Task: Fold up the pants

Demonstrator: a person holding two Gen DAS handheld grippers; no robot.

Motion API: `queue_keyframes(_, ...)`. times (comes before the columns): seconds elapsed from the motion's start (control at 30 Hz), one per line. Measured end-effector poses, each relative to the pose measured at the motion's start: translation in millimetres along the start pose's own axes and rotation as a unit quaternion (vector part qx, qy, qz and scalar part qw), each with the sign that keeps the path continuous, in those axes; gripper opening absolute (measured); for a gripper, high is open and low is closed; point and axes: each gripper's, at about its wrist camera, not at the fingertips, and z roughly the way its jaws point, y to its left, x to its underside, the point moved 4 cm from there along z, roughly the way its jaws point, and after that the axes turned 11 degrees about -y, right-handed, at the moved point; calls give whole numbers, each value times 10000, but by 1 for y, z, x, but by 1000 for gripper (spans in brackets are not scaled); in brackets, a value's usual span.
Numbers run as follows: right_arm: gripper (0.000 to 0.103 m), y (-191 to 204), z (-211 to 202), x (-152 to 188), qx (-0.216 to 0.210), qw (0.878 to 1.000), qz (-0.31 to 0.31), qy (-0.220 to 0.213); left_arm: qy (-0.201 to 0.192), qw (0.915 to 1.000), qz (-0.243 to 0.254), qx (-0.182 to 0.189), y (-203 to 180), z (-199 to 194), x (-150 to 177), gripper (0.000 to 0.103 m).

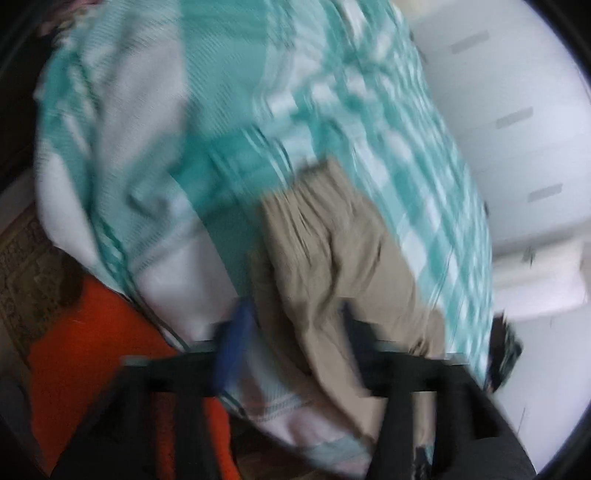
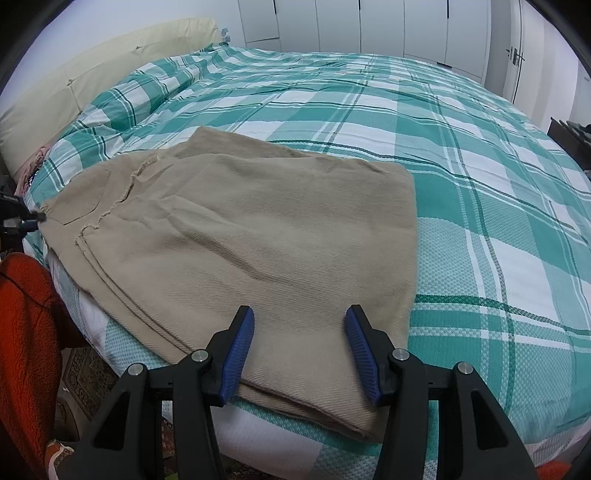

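**Khaki pants folded on the plaid bed, my right fingers spread above them**

My right gripper hangs with its two blue pads spread wide apart, gripping nothing. The khaki pants lie directly ahead of and beneath them, folded into a broad, roughly rectangular stack on the teal-and-white plaid bedspread. The near folded edge runs under the gap between my fingertips, close to the bed's near edge; whether the pads touch the cloth, I cannot tell. The waistband end, with its pocket and frayed seams, points away to my left, toward the cream headboard. White wardrobe doors stand beyond the bed, and something fuzzy and orange sits at the left beside it.

My left gripper shows through a heavily blurred view. One blue pad is visible on the left, and the khaki fabric drapes down between my fingers and over the right one, which shows only as a dark shape. Whether these fingers are pinching the cloth or merely standing around it, I cannot tell. In the right wrist view, that gripper's dark tip sits at the pants' far left corner.
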Motion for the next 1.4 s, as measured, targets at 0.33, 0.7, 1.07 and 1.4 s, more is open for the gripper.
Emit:
queue_keyframes(0.33,52,-1,0,0,-2,10000,0,-8,279,9996,13,21,5,29,-2,68)
queue_keyframes(0.7,52,-3,1,0,7,10000,-8,-21,290,9986,-193,391,6,44,2,60)
queue_keyframes(1.07,53,-4,1,0,1,10000,13,-15,-49,9985,406,359,-46,4,4,15)
queue_keyframes(1.4,52,-15,-11,-14,-346,9981,490,121,-149,9384,3062,1596,-281,-77,106,14)
